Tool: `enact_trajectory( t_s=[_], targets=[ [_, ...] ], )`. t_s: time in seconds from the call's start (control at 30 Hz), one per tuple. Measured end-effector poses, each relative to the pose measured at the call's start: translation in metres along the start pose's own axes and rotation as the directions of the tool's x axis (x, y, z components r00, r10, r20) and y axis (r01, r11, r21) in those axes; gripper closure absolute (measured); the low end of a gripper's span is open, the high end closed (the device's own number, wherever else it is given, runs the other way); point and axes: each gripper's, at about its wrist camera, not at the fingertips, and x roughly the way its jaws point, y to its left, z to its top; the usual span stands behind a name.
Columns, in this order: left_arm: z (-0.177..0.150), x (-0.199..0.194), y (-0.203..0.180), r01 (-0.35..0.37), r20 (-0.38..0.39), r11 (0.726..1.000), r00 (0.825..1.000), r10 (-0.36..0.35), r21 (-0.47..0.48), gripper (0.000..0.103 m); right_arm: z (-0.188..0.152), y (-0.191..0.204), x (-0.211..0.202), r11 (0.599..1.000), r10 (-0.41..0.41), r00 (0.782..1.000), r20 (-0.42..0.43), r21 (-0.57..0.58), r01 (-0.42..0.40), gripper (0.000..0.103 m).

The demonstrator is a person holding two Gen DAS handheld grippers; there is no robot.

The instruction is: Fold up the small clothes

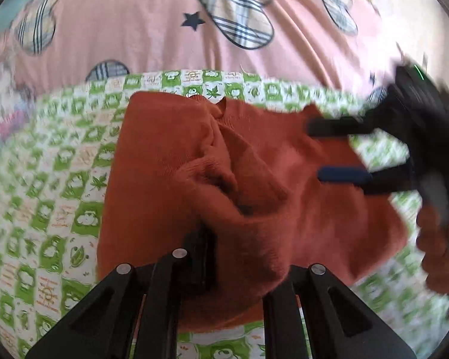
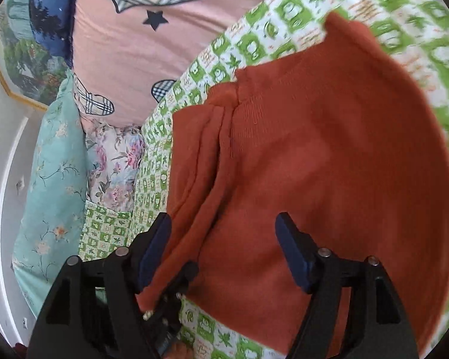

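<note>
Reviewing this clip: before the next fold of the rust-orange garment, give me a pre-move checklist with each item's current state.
1. Left gripper has cloth: ok, the rust-orange garment is draped over its fingers, bunched between them.
2. Left grip firmly clamped: cannot tell, cloth hides the fingertips.
3. Right gripper free to grasp: ok, jaws stand open over the garment.
4. Right gripper holds cloth: not ok, nothing pinched.
5. Garment flat: not ok, ridged folds at its middle.
6. Garment on the green-patterned sheet: ok.
</note>
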Motion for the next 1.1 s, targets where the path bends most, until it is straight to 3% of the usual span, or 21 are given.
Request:
enact_trajectory(
  t_s=[0.23,0.27,0.3,0.33,0.37,0.47,0.53,0.67,0.77,0.93,1.03,1.1],
  targets=[
    [0.0,-0.001,-0.013,-0.06,0.026,0.994,0.998,0.057,0.091,0.092,0.034,0.038,0.081,0.995,-0.017,0.997,-0.082,-0.098,0.009,0.031],
    [0.0,-0.003,-0.014,-0.063,0.029,0.992,0.998,0.06,0.106,0.092,0.037,0.044,0.087,0.992,-0.019,0.996,-0.082,-0.122,0.009,0.038],
    [0.0,-0.005,-0.015,-0.064,0.034,0.991,0.998,0.061,0.118,0.092,0.039,0.05,0.092,0.988,-0.035,0.996,-0.081,-0.155,0.022,0.065],
    [0.001,-0.007,-0.016,-0.066,0.039,0.989,0.997,0.062,0.13,0.092,0.042,0.055,0.094,0.982,-0.058,0.994,-0.088,-0.183,0.041,0.078],
    [0.002,-0.01,-0.017,-0.067,0.042,0.988,0.997,0.062,0.139,0.092,0.044,0.059,0.089,0.98,-0.055,0.995,-0.085,-0.197,0.038,0.085],
    [0.012,-0.024,-0.021,-0.049,0.064,0.987,0.997,0.04,0.155,0.092,0.045,0.067,0.044,0.969,0.016,1.0,-0.016,-0.245,-0.02,0.087],
    [0.024,-0.038,-0.028,0.032,0.088,0.989,0.995,-0.044,0.141,0.092,0.041,0.064,0.007,0.963,0.011,0.999,0.038,-0.269,-0.001,0.087],
    [0.04,-0.041,-0.06,0.188,0.083,0.975,0.977,-0.198,0.118,0.092,0.03,0.033,-0.045,0.956,-0.097,0.988,0.117,-0.264,0.125,0.087],
    [0.037,-0.021,-0.098,0.269,0.033,0.956,0.961,-0.275,0.119,0.092,0.021,-0.008,-0.06,0.959,-0.184,0.976,0.117,-0.196,0.205,0.087],
    [0.02,0.019,-0.132,0.308,-0.077,0.945,0.951,-0.3,0.114,0.092,0.019,-0.042,-0.063,0.953,-0.232,0.966,0.116,-0.174,0.25,0.087],
    [0.019,0.024,-0.131,0.315,-0.077,0.944,0.948,-0.308,0.099,0.091,0.022,-0.038,-0.07,0.951,-0.206,0.966,0.157,-0.2,0.235,0.087],
    [0.021,0.03,-0.13,0.322,-0.083,0.942,0.945,-0.315,0.093,0.091,0.023,-0.04,-0.063,0.936,-0.255,0.956,0.146,-0.212,0.282,0.087]
  ],
)
